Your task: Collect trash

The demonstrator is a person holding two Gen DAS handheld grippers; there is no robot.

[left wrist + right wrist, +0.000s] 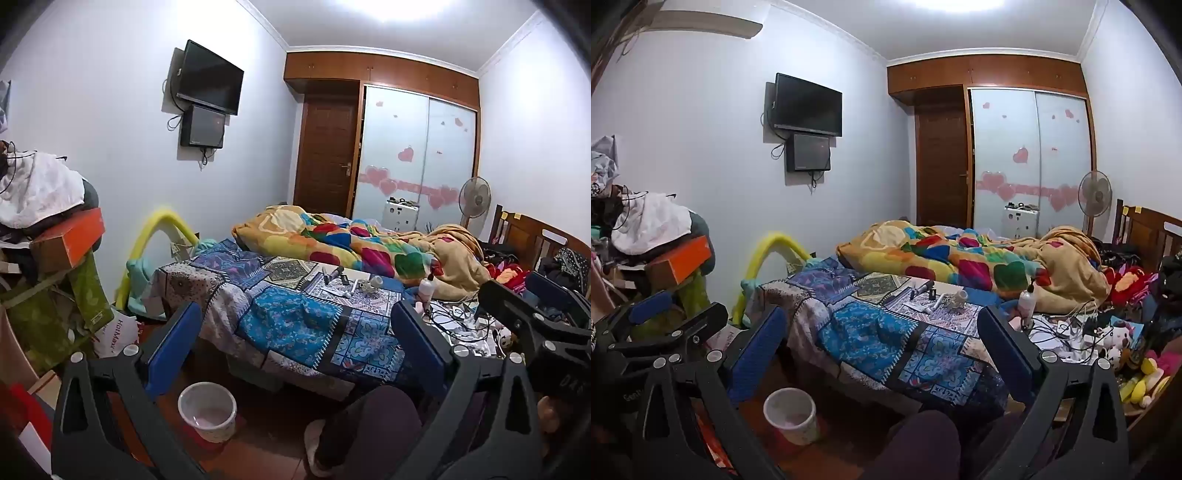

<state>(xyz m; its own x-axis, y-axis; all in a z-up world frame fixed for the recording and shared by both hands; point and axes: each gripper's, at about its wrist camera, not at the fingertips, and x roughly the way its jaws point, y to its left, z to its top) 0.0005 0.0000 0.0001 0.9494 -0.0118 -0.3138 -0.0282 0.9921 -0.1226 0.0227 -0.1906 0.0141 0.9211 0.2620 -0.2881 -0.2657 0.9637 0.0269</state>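
Note:
A white waste bin (207, 410) stands on the floor below the near corner of the bed; it also shows in the right wrist view (790, 414). Small loose items (352, 282), among them a dark tube and a white crumpled piece, lie on the patterned blue bedspread (291, 321); they also show in the right wrist view (936, 297). My left gripper (295, 347) is open and empty, held above the floor in front of the bed. My right gripper (882, 349) is open and empty beside it, and shows at the right of the left wrist view (535, 306).
A piled-up shelf with an orange box (68, 236) stands at the left. Cables and chargers (1071, 328) and soft toys (1137, 369) crowd the bed's right side, with a white pump bottle (1027, 299). A colourful quilt (351, 243) covers the far bed. My knee (373, 417) is below.

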